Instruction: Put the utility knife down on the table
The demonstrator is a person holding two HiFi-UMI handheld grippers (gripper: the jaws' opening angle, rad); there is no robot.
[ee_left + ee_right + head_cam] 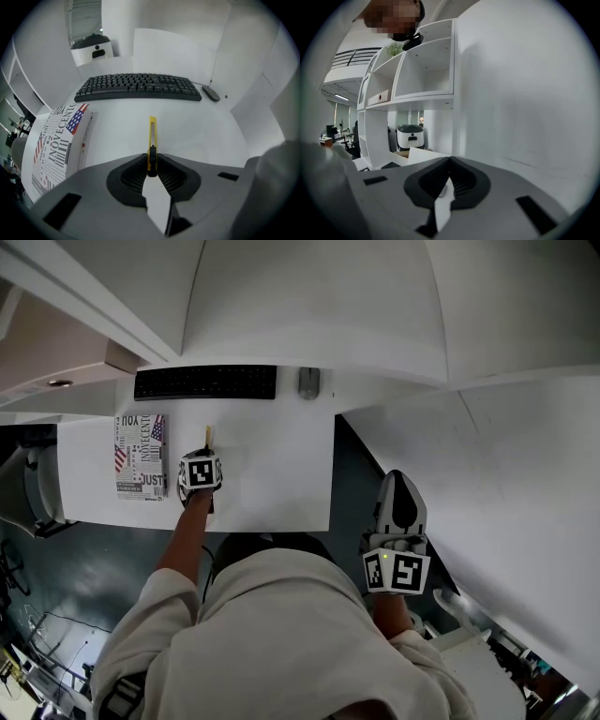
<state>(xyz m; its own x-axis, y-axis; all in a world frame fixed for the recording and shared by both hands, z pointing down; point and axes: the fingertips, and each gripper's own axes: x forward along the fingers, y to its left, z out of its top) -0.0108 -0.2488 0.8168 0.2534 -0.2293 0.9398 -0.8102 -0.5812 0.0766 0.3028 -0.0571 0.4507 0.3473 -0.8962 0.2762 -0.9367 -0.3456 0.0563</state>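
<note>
Utility knife (152, 136) pinched in left tool (151, 164), open table (201, 131) ahead, keyboard (138, 87) beyond, book (54, 145) left, right tool (449, 171) closed

An office: white desk (272, 470), black keyboard (205, 382), mouse (308, 382), white cubby shelves (423, 70) alongside.

We count one utility knife (152, 133), one keyboard (138, 87), one mouse (211, 93), one printed book (56, 145) and one white table (201, 131). We count two grippers: one left gripper (151, 161) and one right gripper (449, 161). Beyond the table we count one white machine (93, 49) and one shelf unit (412, 70).
</note>
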